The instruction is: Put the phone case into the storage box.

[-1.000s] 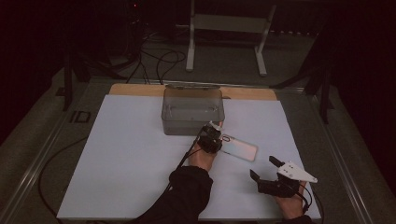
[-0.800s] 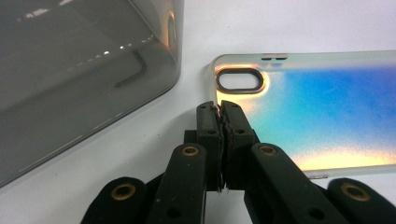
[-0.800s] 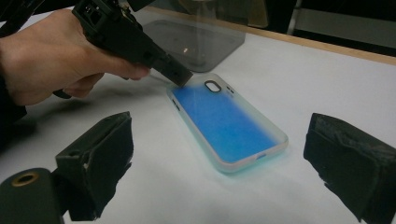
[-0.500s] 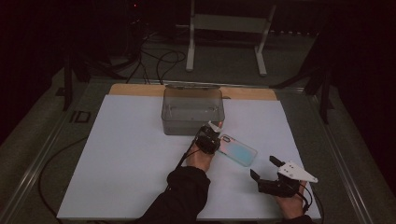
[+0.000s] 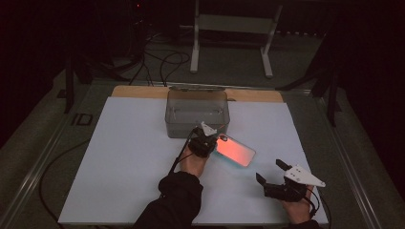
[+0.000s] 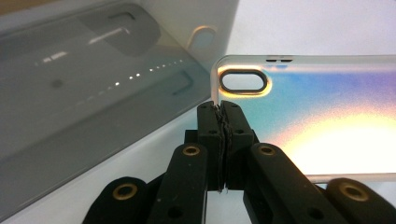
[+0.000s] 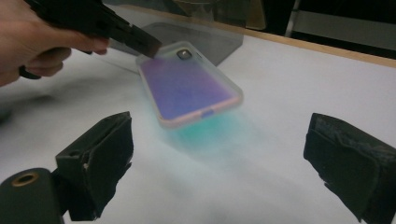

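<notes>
My left hand [image 5: 193,160] reaches forward from the near edge, its dark sleeve cut off at the bottom of the high view, and the left gripper [image 5: 206,139] points toward the far side with its jaws pinched tight on the corner edge of the phone case [image 5: 235,150]. In the left gripper view that corner, by the camera cutout, sits right at the closed tips. The iridescent case hangs tilted just above the white mat [image 5: 119,162], immediately near-right of the clear plastic bin [image 5: 196,114]; whether its low end touches the mat I cannot tell. Further right, my right hand [image 5: 296,210] rests at the near edge, partly cropped, and the right gripper [image 5: 271,172] has its jaws spread wide, holding nothing.
</notes>
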A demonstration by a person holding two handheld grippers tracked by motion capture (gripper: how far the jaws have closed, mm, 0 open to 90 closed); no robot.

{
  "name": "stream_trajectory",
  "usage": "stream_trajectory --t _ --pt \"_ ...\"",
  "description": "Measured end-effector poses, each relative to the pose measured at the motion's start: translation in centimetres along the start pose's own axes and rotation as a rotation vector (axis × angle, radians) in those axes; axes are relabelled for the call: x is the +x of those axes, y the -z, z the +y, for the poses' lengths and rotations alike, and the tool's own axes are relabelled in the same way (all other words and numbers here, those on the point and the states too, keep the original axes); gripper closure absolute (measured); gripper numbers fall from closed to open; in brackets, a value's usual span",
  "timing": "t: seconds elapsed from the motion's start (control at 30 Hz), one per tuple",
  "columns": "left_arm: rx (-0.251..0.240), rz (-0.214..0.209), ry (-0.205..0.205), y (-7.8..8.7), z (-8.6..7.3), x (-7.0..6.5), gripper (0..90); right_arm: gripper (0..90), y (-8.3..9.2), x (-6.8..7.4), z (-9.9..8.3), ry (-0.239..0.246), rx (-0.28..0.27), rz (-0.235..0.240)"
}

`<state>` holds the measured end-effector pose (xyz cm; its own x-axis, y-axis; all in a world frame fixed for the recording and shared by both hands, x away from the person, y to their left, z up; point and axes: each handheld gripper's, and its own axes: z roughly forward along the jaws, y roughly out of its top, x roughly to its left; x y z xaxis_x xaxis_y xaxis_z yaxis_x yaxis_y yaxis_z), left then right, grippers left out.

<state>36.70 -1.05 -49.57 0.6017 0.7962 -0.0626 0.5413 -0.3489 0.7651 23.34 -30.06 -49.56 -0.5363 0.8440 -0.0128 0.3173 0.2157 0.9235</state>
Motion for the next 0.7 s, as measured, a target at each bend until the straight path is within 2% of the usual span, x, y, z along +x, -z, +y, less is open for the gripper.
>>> stream_trajectory --t 0.43,0.57,0.7 --pt "-0.078 0.033 -0.013 4.1 -0.8 2.4 88.9 8.3 -0.1 0.1 0.0 0.004 0.007 0.007" --pt "-0.106 0.038 -0.024 5.4 -1.3 3.3 88.9 8.3 -0.1 0.2 0.1 -0.022 -0.008 0.030" --pt "-0.125 0.047 -0.029 6.6 -1.7 4.1 88.9 8.2 -0.5 0.2 0.1 -0.022 0.010 0.042"
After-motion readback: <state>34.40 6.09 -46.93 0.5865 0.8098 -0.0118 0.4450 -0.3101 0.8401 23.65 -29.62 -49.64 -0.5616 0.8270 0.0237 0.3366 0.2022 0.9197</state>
